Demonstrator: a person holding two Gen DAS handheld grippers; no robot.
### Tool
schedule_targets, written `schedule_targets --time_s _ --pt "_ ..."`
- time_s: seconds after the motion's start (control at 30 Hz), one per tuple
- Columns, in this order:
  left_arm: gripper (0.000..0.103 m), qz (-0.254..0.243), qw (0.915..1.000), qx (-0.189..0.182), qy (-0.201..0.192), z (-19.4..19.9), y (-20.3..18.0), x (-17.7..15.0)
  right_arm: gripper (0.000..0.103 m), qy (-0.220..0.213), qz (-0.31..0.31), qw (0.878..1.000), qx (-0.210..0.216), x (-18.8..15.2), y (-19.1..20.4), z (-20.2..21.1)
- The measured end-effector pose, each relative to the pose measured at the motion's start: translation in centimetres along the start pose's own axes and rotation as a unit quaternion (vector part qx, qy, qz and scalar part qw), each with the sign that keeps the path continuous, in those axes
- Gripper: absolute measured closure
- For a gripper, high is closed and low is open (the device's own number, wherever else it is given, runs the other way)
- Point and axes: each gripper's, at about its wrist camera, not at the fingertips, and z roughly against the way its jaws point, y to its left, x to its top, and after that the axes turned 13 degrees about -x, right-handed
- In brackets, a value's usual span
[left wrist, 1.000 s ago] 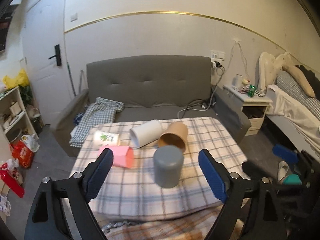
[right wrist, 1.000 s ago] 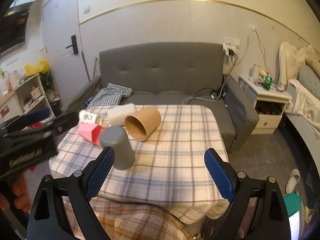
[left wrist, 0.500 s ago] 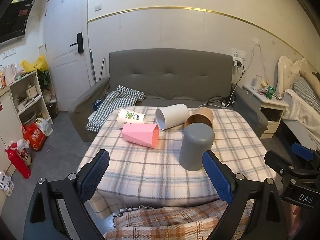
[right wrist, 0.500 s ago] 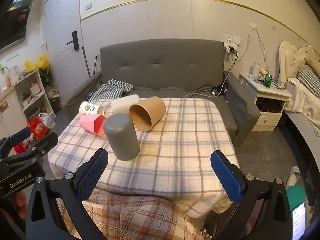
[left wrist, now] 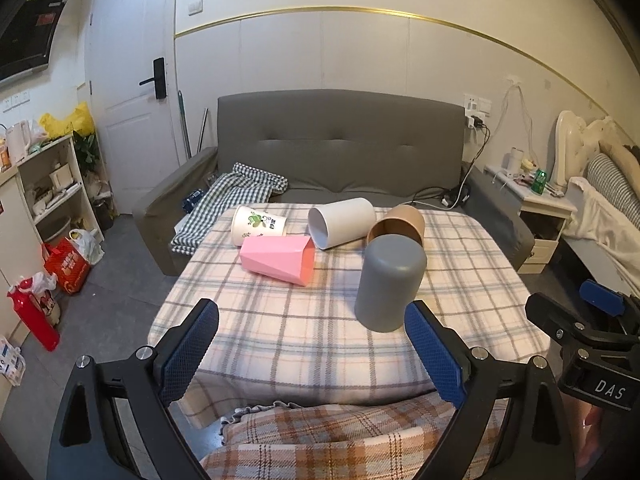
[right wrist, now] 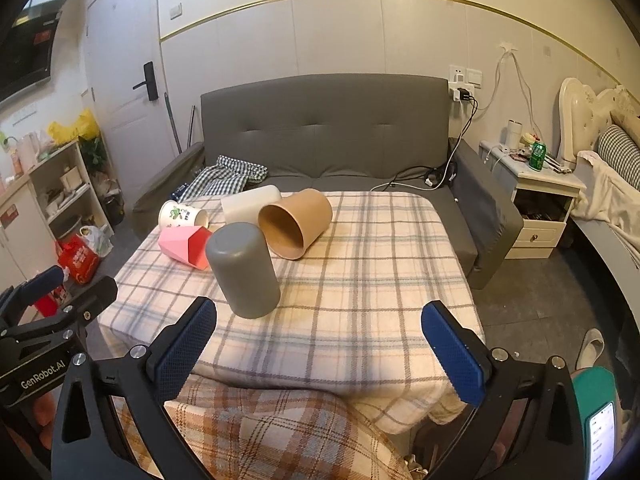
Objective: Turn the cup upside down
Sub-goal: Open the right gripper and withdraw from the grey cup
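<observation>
Cups lie and stand on a table (left wrist: 280,340) with a checked cloth, and the grey cup (left wrist: 390,283) is the landmark for all places below. It stands upside down, closed bottom up, its mouth on the cloth, near the front part of the table.

Far to the left of the grey cup, at the back, a white printed paper cup (left wrist: 258,226) lies on its side. Just in front of that one, and left of the grey cup, a pink faceted cup (left wrist: 278,260) lies on its side with its mouth turned toward the grey cup. Behind the grey cup and a little to the left, a white cup (left wrist: 342,222) lies on its side. Directly behind the grey cup a brown paper cup (right wrist: 296,222) lies too, its open mouth facing forward — it looks very close to the grey cup, but I cannot tell if they touch.

The left gripper (left wrist: 312,354) hangs in front of the grey cup, jaws wide apart and holding nothing. The right gripper (right wrist: 320,350) is also in front of it, more to the right, jaws spread wide and empty as well — neither gripper touches any cup.

Behind the grey cup, beyond the table, stands a grey sofa (left wrist: 340,148).
</observation>
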Motion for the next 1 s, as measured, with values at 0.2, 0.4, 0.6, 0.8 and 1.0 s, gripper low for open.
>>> schedule_targets --time_s 0.2,0.4,0.6,0.8,1.0 --pt "0.006 0.001 1.0 0.003 0.001 -0.04 0.05 -0.05 0.0 -0.002 0.007 1.0 -0.001 -0.01 0.22 0.04" --pt "0.006 0.001 1.0 0.003 0.004 -0.15 0.03 -0.13 0.0 -0.002 0.007 1.0 -0.002 0.0 0.27 0.02" --pt "0.006 0.002 1.0 0.002 0.004 -0.19 0.02 -0.18 0.0 -0.003 0.008 1.0 -0.003 -0.06 0.26 0.05" --pt "0.006 0.002 1.0 0.0 0.004 -0.21 -0.03 -0.22 0.0 -0.001 0.008 1.0 -0.002 -0.08 0.3 0.02" --pt "0.006 0.002 1.0 0.001 0.004 -0.27 -0.02 -0.2 0.0 0.0 0.009 1.0 0.0 -0.24 0.29 -0.02"
